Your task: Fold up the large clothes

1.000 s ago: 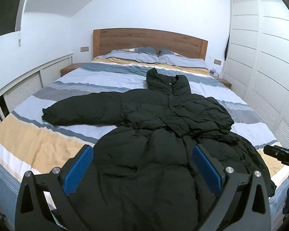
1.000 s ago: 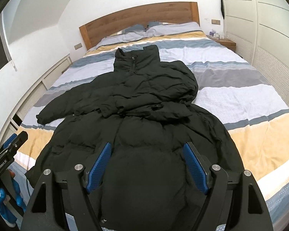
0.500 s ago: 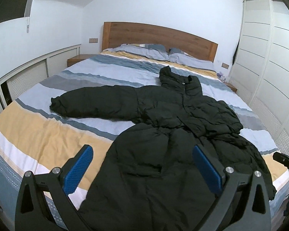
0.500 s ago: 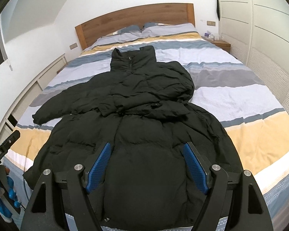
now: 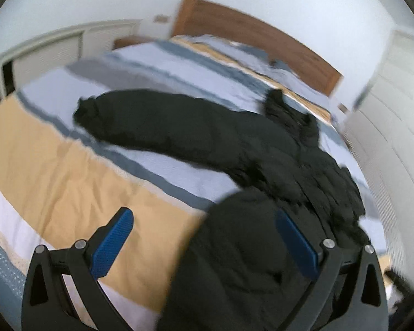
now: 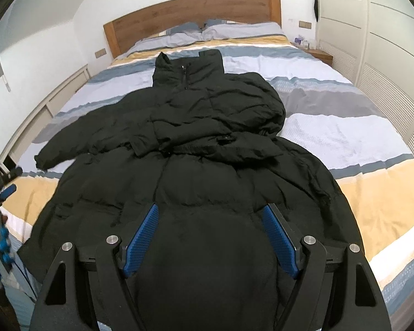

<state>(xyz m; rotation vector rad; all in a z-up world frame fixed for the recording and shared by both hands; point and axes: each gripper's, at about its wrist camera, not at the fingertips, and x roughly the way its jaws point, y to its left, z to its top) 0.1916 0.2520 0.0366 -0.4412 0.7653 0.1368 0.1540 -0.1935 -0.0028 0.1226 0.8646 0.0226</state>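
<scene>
Black puffer jacket [image 6: 207, 143] lies front-up on the striped bed, one sleeve outstretched, the other apparently folded across.

Right wrist view: a black puffer jacket [image 6: 207, 149] lies front-up on a striped bed [image 6: 345, 127], collar toward the wooden headboard [image 6: 190, 13], one sleeve folded across the chest, while the right gripper [image 6: 211, 237], jaws apart, hangs above the hem.

Left tongs [image 5: 204, 244] and right tongs [image 6: 211, 238], jaws wide apart, empty.
</scene>
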